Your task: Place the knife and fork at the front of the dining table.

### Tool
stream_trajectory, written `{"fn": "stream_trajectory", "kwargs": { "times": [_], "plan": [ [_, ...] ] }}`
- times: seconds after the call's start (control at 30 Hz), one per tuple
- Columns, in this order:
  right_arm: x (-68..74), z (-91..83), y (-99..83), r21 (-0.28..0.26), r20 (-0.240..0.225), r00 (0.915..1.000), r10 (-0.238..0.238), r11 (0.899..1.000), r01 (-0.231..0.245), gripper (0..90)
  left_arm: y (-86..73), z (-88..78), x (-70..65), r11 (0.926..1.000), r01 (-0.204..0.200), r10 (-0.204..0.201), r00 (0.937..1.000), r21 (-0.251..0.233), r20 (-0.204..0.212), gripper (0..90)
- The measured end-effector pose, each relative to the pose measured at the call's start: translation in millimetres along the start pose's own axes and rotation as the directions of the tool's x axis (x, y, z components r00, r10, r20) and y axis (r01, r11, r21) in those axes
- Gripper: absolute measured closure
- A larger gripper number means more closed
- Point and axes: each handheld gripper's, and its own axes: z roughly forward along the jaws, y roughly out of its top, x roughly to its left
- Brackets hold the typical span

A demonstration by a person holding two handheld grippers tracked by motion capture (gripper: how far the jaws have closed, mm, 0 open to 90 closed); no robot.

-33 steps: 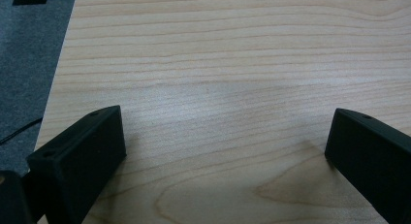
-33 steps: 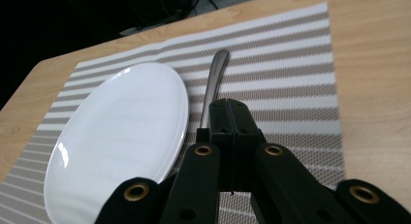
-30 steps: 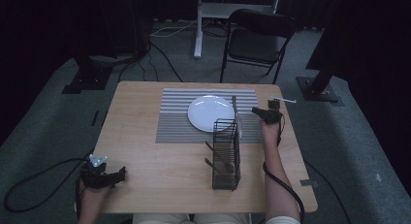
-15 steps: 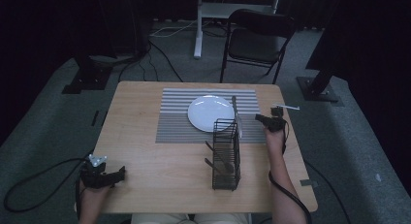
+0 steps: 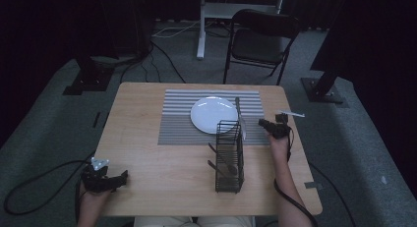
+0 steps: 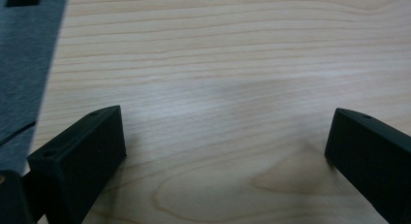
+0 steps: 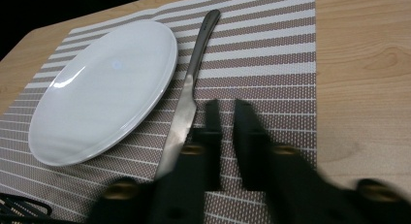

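A white plate (image 5: 214,114) (image 7: 104,88) rests on a striped placemat (image 5: 177,124) (image 7: 271,54). A silver knife (image 5: 239,116) (image 7: 186,98) lies flat on the mat along the plate's right side. My right gripper (image 5: 263,123) (image 7: 224,104) hovers low just right of the knife's blade. Its jaws have just been opening; a narrow gap separates them and nothing is between them. My left gripper (image 5: 123,175) (image 6: 225,117) stays at the table's near left corner, open wide over bare wood.
A black wire rack (image 5: 229,156) stands on the wooden table (image 5: 147,187) in front of the placemat, with dark utensils in it. A folding chair (image 5: 260,38) is beyond the far edge. Cables run across the floor on the left.
My right gripper has drawn back toward the near side, a little lower, and a slit now shows between its jaws. The knife stays on the mat. The left hand has not moved.
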Motion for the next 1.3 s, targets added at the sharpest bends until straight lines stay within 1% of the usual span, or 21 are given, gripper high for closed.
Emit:
{"fn": "stream_trajectory", "kwargs": {
  "times": [0.03, 0.07, 0.1, 0.13, 0.2, 0.23, 0.27, 0.3, 0.33, 0.37, 0.4, 0.43, 0.47, 0.5, 0.53, 0.57, 0.63, 0.73, 1.03, 1.07, 1.3],
  "plan": [
    [0.7, 0.0, -3.4, 0.0, 0.018, 0.9998, -0.013, 1.0, 0.013, 65.8, -1.6, -2.8, -2.2, 0.9977, -0.051, 0.052, 0.9984, -0.045, 0.023, 0.8],
    [0.7, 0.0, -3.4, 0.0, 0.018, 0.9998, -0.013, 1.0, 0.013, 65.8, -1.6, -2.8, -2.2, 0.9977, -0.051, 0.052, 0.9984, -0.045, 0.023, 0.8],
    [0.1, 0.1, -6.3, 0.008, 0.031, 0.9994, -0.018, 1.0, 0.018, 58.2, -1.9, -6.5, -6.5, 0.9926, -0.102, 0.102, 0.9947, -0.065, 0.004, 0.8],
    [0.1, 0.1, -6.3, 0.008, 0.031, 0.9994, -0.018, 1.0, 0.018, 58.2, -1.9, -6.5, -6.5, 0.9926, -0.102, 0.102, 0.9947, -0.065, 0.004, 0.8],
    [-1.2, -0.5, -8.9, 0.012, 0.03, 0.9995, -0.013, 1.0, 0.013, 51.4, -1.2, -10.0, -10.0, 0.9908, -0.105, 0.109, 0.9931, -0.084, 0.043, 0.8],
    [-2.0, -1.7, -11.4, 0.016, 0.031, 0.9993, -0.019, 1.0, 0.019, 45.5, 0.3, -13.7, -15.0, 0.9906, -0.091, 0.101, 0.9898, -0.102, 0.1, 0.8],
    [-2.0, -1.7, -11.4, 0.016, 0.031, 0.9993, -0.019, 1.0, 0.019, 45.5, 0.3, -13.7, -15.0, 0.9906, -0.091, 0.101, 0.9898, -0.102, 0.1, 0.8],
    [-1.4, -3.1, -14.5, 0.022, 0.037, 0.999, -0.026, 0.999, 0.025, 37.1, 4.9, -17.5, -22.4, 0.9963, -0.055, 0.067, 0.9806, -0.065, 0.184, 0.8],
    [-1.4, -3.1, -14.5, 0.022, 0.037, 0.999, -0.026, 0.999, 0.025, 37.1, 4.9, -17.5, -22.4, 0.9963, -0.055, 0.067, 0.9806, -0.065, 0.184, 0.8],
    [0.3, -4.6, -18.5, 0.029, 0.045, 0.998, -0.043, 0.999, 0.042, 30.7, 10.1, -19.4, -29.3, 0.9982, -0.057, 0.051, 0.9667, 0.018, 0.251, 0.7],
    [0.3, -4.6, -18.5, 0.029, 0.045, 0.998, -0.043, 0.999, 0.042, 30.7, 10.1, -19.4, -29.3, 0.9982, -0.057, 0.051, 0.9667, 0.018, 0.251, 0.7],
    [2.5, -6.1, -21.7, 0.031, 0.059, 0.9964, -0.061, 0.998, 0.06, 27.1, 13.0, -21.7, -38.4, 0.9954, -0.093, 0.082, 0.9539, 0.025, 0.289, 0.7],
    [2.5, -6.1, -21.7, 0.031, 0.059, 0.9964, -0.061, 0.998, 0.06, 27.1, 13.0, -21.7, -38.4, 0.9954, -0.093, 0.082, 0.9539, 0.025, 0.289, 0.7],
    [3.7, -8.2, -26.0, 0.027, 0.056, 0.9956, -0.075, 0.997, 0.074, 18.3, 15.1, -22.8, -43.9, 0.9952, -0.096, 0.086, 0.9477, 0.019, 0.307, 0.7],
    [3.7, -8.2, -26.0, 0.027, 0.056, 0.9956, -0.075, 0.997, 0.074, 18.3, 15.7, -22.8, -45.0, 0.9959, -0.089, 0.079, 0.946, 0.016, 0.314, 0.7],
    [4.2, -8.8, -27.1, 0.026, 0.052, 0.9958, -0.075, 0.997, 0.074, 17.4, 17.5, -22.8, -47.4, 0.9978, -0.066, 0.057, 0.9354, 0.013, 0.349, 0.7],
    [5.7, -10.4, -31.8, 0.028, 0.055, 0.9944, -0.09, 0.996, 0.089, 16.2, 19.7, -22.7, -51.8, 0.9981, -0.061, 0.053, 0.9275, 0.009, 0.37, 0.7],
    [10.5, -10.3, -39.4, 0.048, 0.056, 0.9886, -0.139, 0.989, 0.137, 13.6, 23.5, -24.1, -60.0, 0.9956, -0.093, 0.088, 0.9214, -0.005, 0.379, 0.7],
    [12.5, -17.7, -56.1, 0.025, 0.075, 0.9857, -0.151, 0.988, 0.149, 13.5, 39.9, -32.1, -84.2, 0.9882, -0.145, 0.152, 0.8954, -0.049, 0.419, 0.8],
    [12.6, -19.9, -58.4, 0.017, 0.078, 0.9849, -0.154, 0.988, 0.153, 13.5, 45.9, -33.8, -91.4, 0.9856, -0.159, 0.168, 0.8853, -0.057, 0.434, 0.8],
    [12.8, -40.6, -73.6, 0.008, 0.067, 0.9839, -0.165, 0.986, 0.165, 13.6, 62.2, -36.2, -110.8, 0.9792, -0.181, 0.203, 0.8644, -0.091, 0.46, 0.8]
  ]
}}
